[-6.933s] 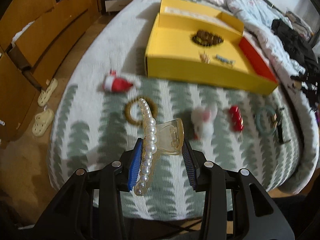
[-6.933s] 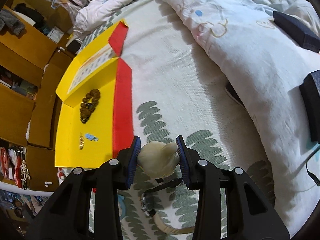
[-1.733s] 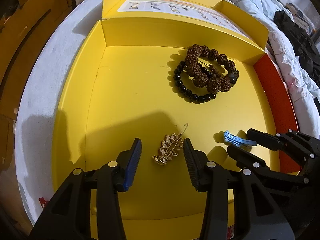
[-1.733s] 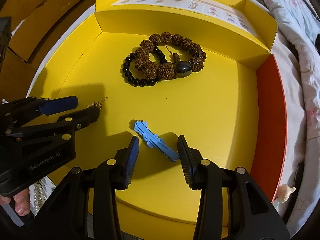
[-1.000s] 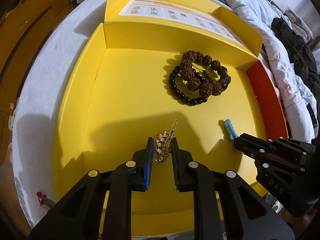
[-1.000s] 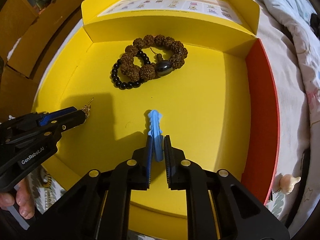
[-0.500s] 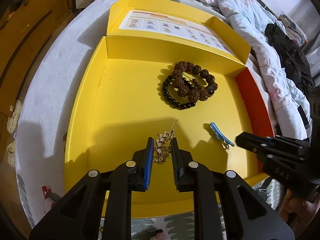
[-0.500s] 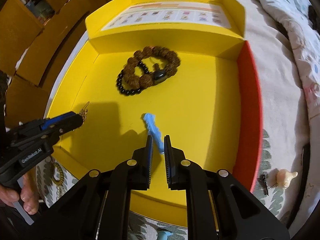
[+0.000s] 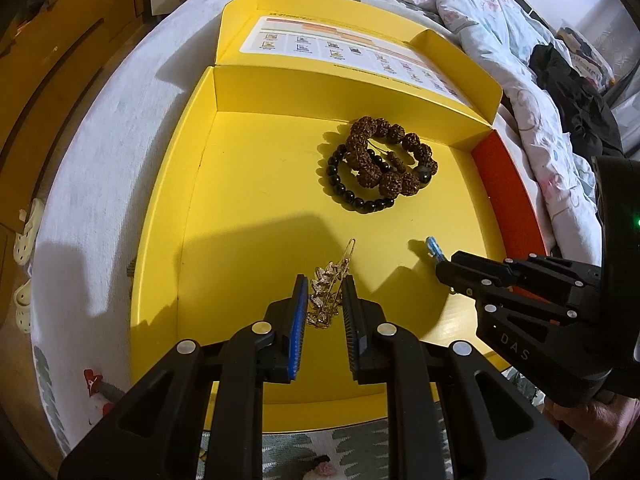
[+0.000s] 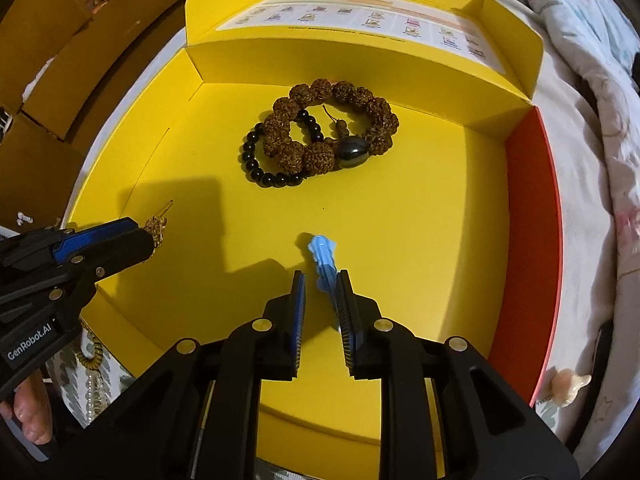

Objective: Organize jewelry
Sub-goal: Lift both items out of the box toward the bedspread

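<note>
A yellow box (image 9: 168,216) (image 10: 132,148) lies open on the bed. Inside it lie a brown bead bracelet (image 9: 390,160) (image 10: 332,128) and a black bead bracelet (image 9: 352,196) (image 10: 272,176). My left gripper (image 9: 323,286) (image 10: 148,236) is shut on a gold leaf hair clip (image 9: 330,284) (image 10: 158,222) just above the box floor. My right gripper (image 10: 320,280) (image 9: 440,264) holds a blue hair clip (image 10: 324,260) (image 9: 434,248), which leans against the right finger, with a small gap at the left finger.
The box's lid (image 9: 360,52) stands open at the back and a red flap (image 9: 508,196) lies on the right. Other ornaments lie on the green-patterned bedspread (image 9: 360,440) in front of the box. A quilt (image 10: 592,80) lies on the right.
Both grippers closed on their clips about a second ago and have held them since. The right gripper's jaws now stand slightly wider, and the blue clip tilts against the right finger.
</note>
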Tool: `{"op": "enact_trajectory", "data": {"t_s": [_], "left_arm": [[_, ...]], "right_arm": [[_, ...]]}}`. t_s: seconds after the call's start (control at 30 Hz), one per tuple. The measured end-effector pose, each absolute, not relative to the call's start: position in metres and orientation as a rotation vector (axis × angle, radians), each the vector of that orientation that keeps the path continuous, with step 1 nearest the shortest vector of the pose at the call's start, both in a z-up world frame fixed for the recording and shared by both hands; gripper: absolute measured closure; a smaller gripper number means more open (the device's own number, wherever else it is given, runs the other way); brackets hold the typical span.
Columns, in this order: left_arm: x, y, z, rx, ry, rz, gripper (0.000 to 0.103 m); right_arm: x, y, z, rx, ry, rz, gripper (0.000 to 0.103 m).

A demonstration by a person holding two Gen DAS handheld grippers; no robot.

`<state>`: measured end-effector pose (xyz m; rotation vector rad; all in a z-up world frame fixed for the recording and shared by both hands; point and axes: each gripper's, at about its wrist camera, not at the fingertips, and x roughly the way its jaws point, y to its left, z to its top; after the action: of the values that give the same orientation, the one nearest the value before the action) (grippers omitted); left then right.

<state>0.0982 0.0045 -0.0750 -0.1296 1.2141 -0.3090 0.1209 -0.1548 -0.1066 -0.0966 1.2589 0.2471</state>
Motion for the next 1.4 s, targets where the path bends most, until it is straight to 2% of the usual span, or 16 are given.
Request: {"op": "enact_trajectory", "data": {"t_s": [0.07,0.13,0.2,0.43,0.53,0.6,0.63,1.03,1.4], "left_arm": [[0.098,0.004,-0.076,-0.127,1.216,-0.309,0.085],[0.099,0.006,-0.076,-0.129,1.216,-0.309,0.085],[0.099,0.007,-0.076,-0.133,1.216,-0.307,0.085],[0.099,0.006,-0.076,-0.138,1.217,-0.311,0.085],[0.098,0.006,-0.076,-0.138,1.216,-0.313,0.085],[0.097,0.006,-0.076,-0.138,1.215,-0.313,0.085],[0.097,0.006,-0.076,-0.138,1.215,-0.314,0.085],[0.090,0.012,-0.066,-0.140,1.196,-0.319,0.085],[0.067,0.068,-0.022,-0.201,1.098,-0.272,0.085]], "right_arm": [[0.122,-0.153,-0.107,-0.114,1.259,0.243,0.079],[0.123,-0.153,-0.108,-0.118,1.262,0.243,0.073],[0.125,-0.153,-0.112,-0.140,1.275,0.225,0.061],[0.124,-0.158,-0.118,-0.104,1.291,0.219,0.059],[0.125,-0.163,-0.118,-0.089,1.282,0.186,0.067],[0.126,-0.169,-0.118,-0.080,1.275,0.154,0.087],[0.125,-0.171,-0.118,-0.081,1.276,0.144,0.089],[0.120,-0.185,-0.111,-0.024,1.261,0.131,0.091],[0.090,-0.208,-0.044,0.075,1.173,0.176,0.091]]}}
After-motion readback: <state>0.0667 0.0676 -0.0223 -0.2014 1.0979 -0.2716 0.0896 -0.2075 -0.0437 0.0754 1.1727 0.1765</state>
